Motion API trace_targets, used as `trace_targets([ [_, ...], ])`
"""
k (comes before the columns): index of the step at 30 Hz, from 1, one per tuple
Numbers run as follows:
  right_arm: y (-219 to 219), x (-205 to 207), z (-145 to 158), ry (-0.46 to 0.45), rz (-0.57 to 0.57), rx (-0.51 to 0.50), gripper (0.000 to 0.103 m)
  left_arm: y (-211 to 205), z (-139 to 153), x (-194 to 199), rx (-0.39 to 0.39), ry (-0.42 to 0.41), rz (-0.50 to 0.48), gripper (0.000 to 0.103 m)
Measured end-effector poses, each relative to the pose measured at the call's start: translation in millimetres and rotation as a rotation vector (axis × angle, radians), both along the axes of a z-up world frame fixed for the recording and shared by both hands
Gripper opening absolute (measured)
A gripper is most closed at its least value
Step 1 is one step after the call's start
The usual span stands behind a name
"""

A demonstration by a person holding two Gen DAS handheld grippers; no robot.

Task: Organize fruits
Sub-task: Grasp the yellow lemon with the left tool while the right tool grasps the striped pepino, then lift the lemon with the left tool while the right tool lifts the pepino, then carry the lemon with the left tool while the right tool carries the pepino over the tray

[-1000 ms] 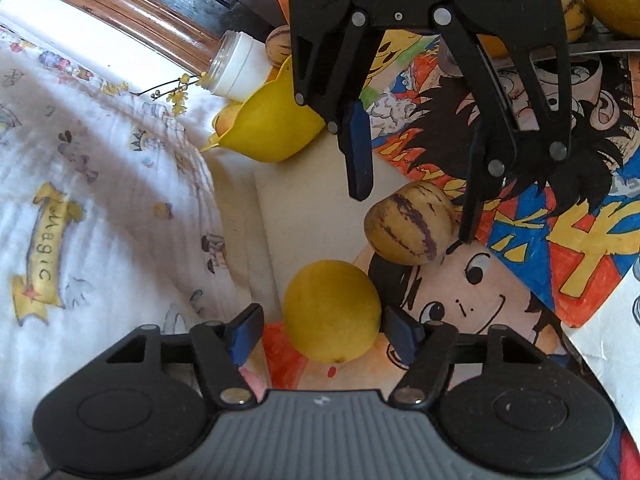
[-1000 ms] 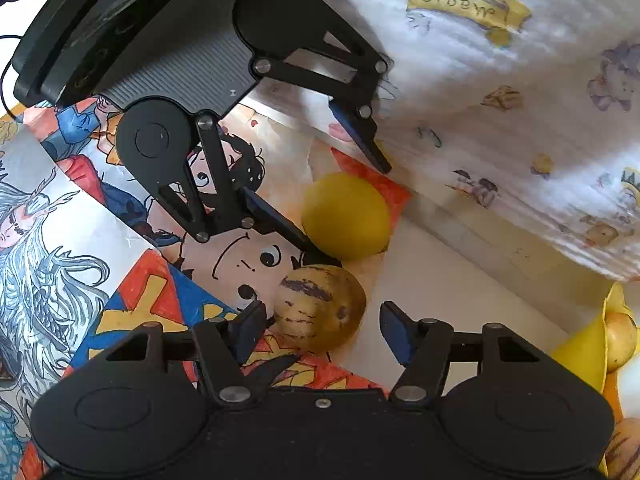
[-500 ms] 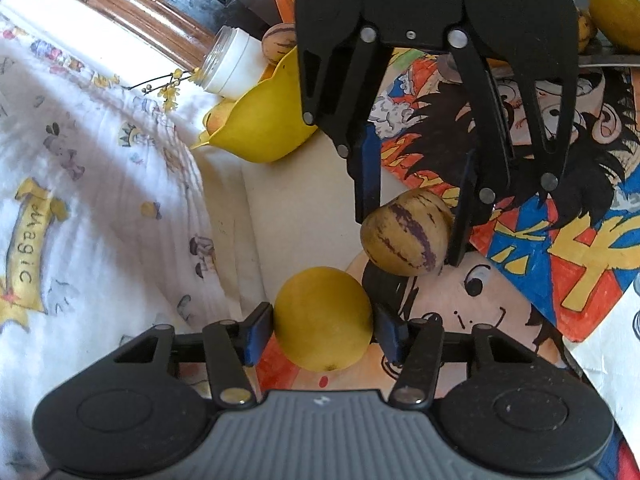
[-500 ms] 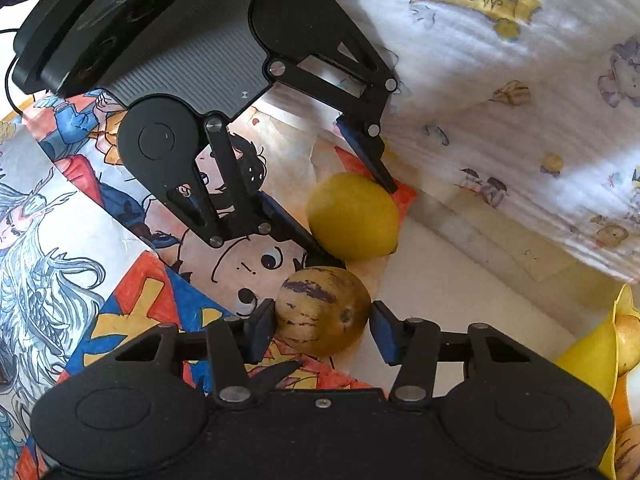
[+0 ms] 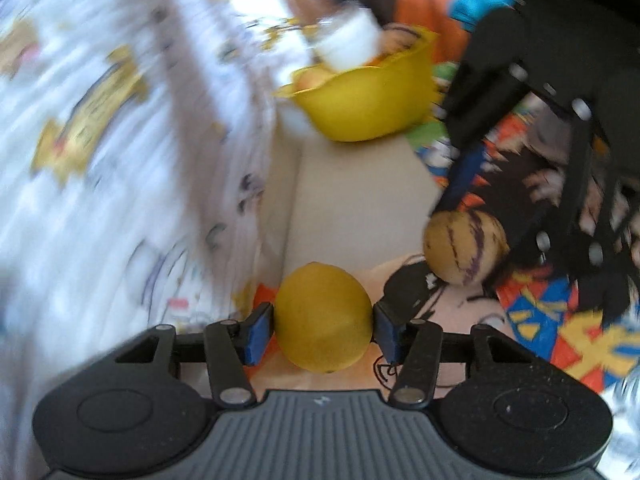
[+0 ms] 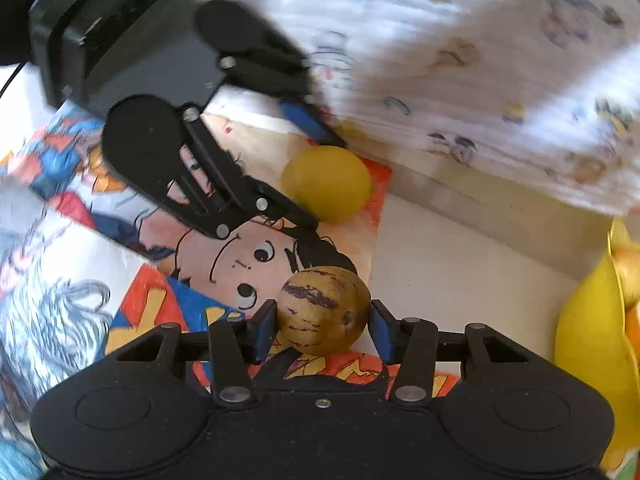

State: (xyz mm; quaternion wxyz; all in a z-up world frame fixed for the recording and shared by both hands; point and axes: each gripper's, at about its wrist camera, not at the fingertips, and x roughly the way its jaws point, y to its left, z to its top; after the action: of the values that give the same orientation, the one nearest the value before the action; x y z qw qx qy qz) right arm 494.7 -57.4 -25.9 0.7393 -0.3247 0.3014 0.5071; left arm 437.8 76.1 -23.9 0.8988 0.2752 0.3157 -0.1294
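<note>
on the left a printed cloth [image 5: 100,128] rises like a wall along the edge of a pale board [image 5: 352,200], leaving little room that side; the board itself is bare between cloth and a cartoon poster [image 6: 248,264], a free strip running back to a yellow bowl [image 5: 368,100] with fruit in it and a white jar [image 5: 348,44] just behind it. the left gripper [image 5: 323,330] has both blue pads pressed on a yellow lemon [image 5: 323,316], which sits over the poster's corner by the cloth edge. to its right, apart from it, the right gripper [image 6: 322,326] has its fingers closing on a striped melon [image 6: 322,310] over the poster; the left pad touches, the right pad looks a sliver off, hard to tell. a second ago both pairs of fingers stood wide of their fruit; now they have closed in, the left view has rolled and blurred, and the bowl appears more upright and central.
</note>
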Motion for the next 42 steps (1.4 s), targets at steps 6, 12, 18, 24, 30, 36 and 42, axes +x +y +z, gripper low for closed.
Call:
trace_targets([
  [6,-9.4,4.1,0.3,0.038,-0.081,0.041,0.050,2.5,0.0,-2.9,-0.112,-0.025,0.175,0.058],
  [12,-19.7,7.1,1.8,0.092,-0.125,0.054,0.050,17.4,7.1,-7.7,-0.318,0.008,0.381,0.057],
  [18,-27.9,9.1,5.6,0.159,-0.186,0.085,0.050,31.4,9.6,-13.1,-0.462,0.038,0.473,0.057],
  [24,-32.9,3.8,8.4,0.185,-0.209,0.105,0.050,21.0,8.1,-30.0,-0.487,0.046,0.464,0.057],
  [30,-51.0,-8.3,20.7,0.194,-0.239,0.145,0.050,5.7,20.5,-39.1,-0.513,0.034,0.420,0.057],
  [36,-84.1,-31.2,39.7,0.208,-0.274,0.223,0.050,-11.6,36.8,-52.2,-0.524,0.004,0.383,0.057],
  [42,-134.4,-58.0,59.0,0.213,-0.335,0.339,0.050,-35.5,56.6,-64.7,-0.553,-0.025,0.341,0.057],
])
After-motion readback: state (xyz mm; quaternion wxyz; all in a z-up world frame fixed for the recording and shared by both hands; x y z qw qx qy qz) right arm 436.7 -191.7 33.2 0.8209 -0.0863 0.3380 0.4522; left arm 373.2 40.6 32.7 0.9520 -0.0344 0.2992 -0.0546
